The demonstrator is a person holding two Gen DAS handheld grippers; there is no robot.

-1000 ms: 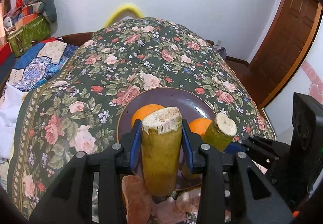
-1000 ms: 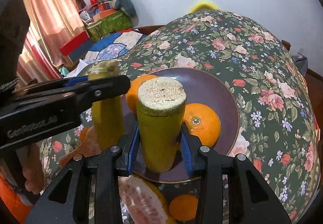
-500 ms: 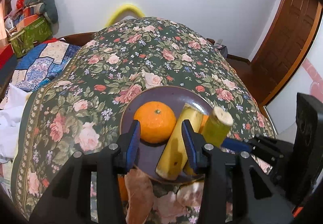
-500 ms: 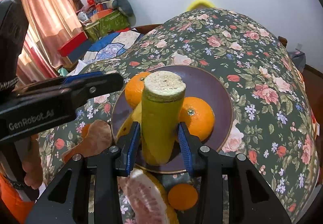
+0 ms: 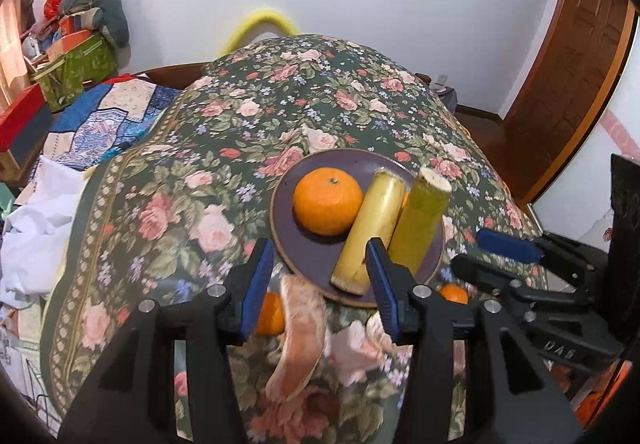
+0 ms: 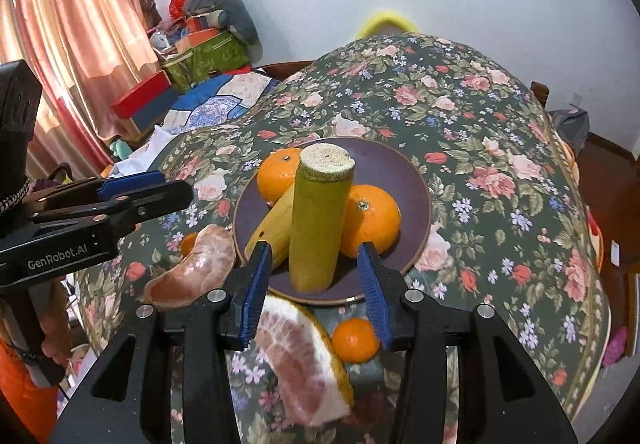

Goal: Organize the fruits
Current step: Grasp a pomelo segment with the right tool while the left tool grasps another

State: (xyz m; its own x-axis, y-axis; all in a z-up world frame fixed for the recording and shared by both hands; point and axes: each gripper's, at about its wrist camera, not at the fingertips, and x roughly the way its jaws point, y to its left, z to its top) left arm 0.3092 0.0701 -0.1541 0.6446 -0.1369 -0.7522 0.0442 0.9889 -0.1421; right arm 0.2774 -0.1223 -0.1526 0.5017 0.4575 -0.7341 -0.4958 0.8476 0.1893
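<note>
A purple plate (image 5: 288, 180) (image 6: 404, 176) on the flowered table holds two oranges (image 5: 327, 201) (image 6: 370, 220) and two yellow-green cane pieces. One cane piece (image 5: 370, 230) (image 6: 272, 224) lies flat on the plate. The other cane piece (image 5: 420, 222) (image 6: 320, 220) leans against it and the right orange. My left gripper (image 5: 318, 288) is open and empty at the plate's near left rim. My right gripper (image 6: 314, 288) is open, its jaws wide apart on either side of the leaning cane's base, not touching it.
Two pomelo wedges (image 6: 304, 360) (image 6: 196, 268) and two small oranges (image 6: 354, 338) (image 6: 189, 244) lie on the cloth in front of the plate. A bed with boxes stands at the left. A wooden door (image 5: 560, 92) is at the right.
My left gripper let go of its cane piece, which now lies on the plate, and drew back. My right gripper opened and its cane piece now rests on the plate.
</note>
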